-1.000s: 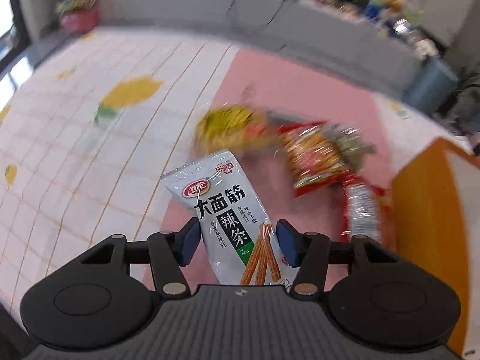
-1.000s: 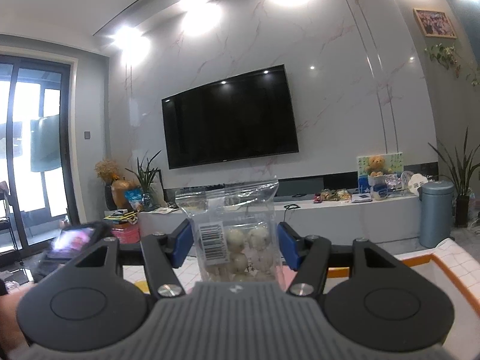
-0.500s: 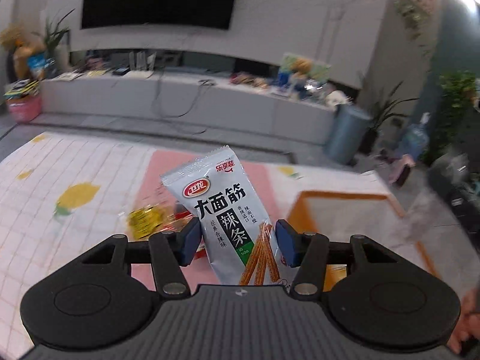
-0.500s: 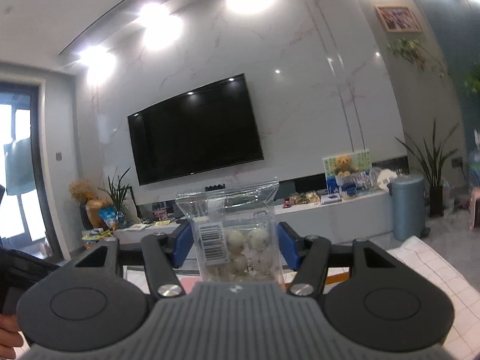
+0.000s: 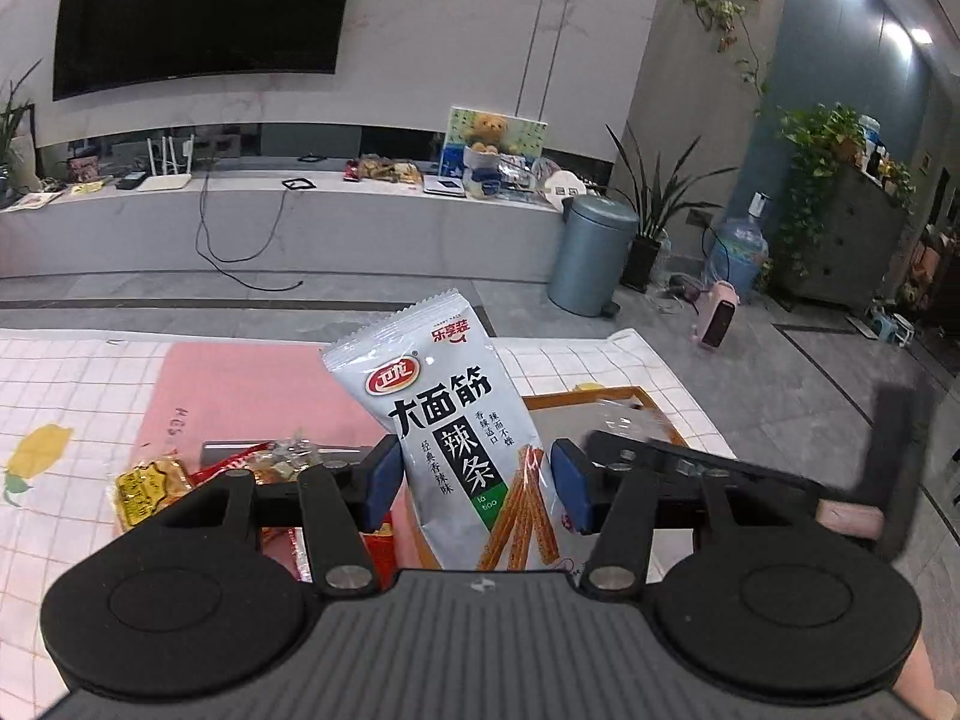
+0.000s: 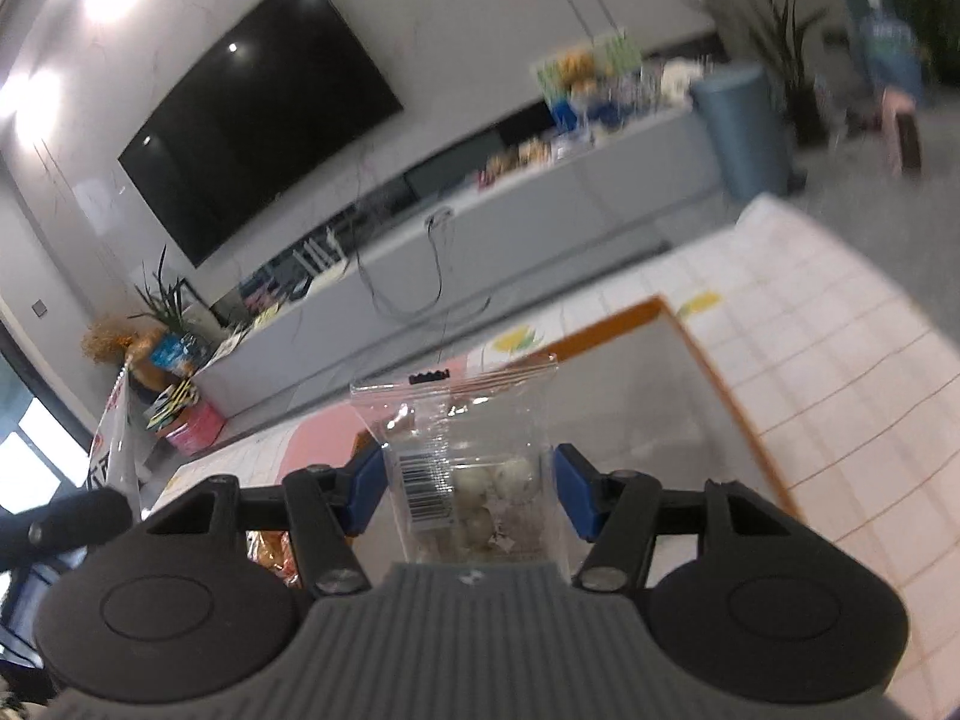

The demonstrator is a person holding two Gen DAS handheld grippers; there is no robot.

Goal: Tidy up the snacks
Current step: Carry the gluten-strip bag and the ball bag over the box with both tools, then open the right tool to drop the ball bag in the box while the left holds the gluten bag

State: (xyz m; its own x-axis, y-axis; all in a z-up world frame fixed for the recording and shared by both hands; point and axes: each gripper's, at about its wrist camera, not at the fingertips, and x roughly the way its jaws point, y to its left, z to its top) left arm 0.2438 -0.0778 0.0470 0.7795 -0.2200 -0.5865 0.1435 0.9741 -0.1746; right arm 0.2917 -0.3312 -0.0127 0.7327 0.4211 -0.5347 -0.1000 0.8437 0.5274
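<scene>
My left gripper (image 5: 475, 483) is shut on a white snack packet (image 5: 456, 420) printed with black characters and orange sticks, held upright above the table. Behind it lies an orange-rimmed tray (image 5: 606, 396). Other snack packets, one yellow (image 5: 147, 489) and one red (image 5: 243, 465), lie on the pink mat (image 5: 240, 390) at the left. My right gripper (image 6: 462, 489) is shut on a clear zip bag of pale round sweets (image 6: 474, 468), above the same orange-rimmed tray (image 6: 708, 372). The right gripper (image 5: 690, 468) shows blurred over the tray in the left wrist view.
A checked tablecloth (image 5: 78, 390) covers the table. Beyond it run a long grey TV bench (image 5: 288, 222), a wall television (image 5: 198, 6), a blue-grey bin (image 5: 591, 255), potted plants (image 5: 654, 204) and a water bottle (image 5: 741, 246) on the floor.
The left gripper rose and tilted up from the snack pile, carrying the white packet toward the tray. The right gripper rolled and dipped from facing the wall down over the tray with its bag.
</scene>
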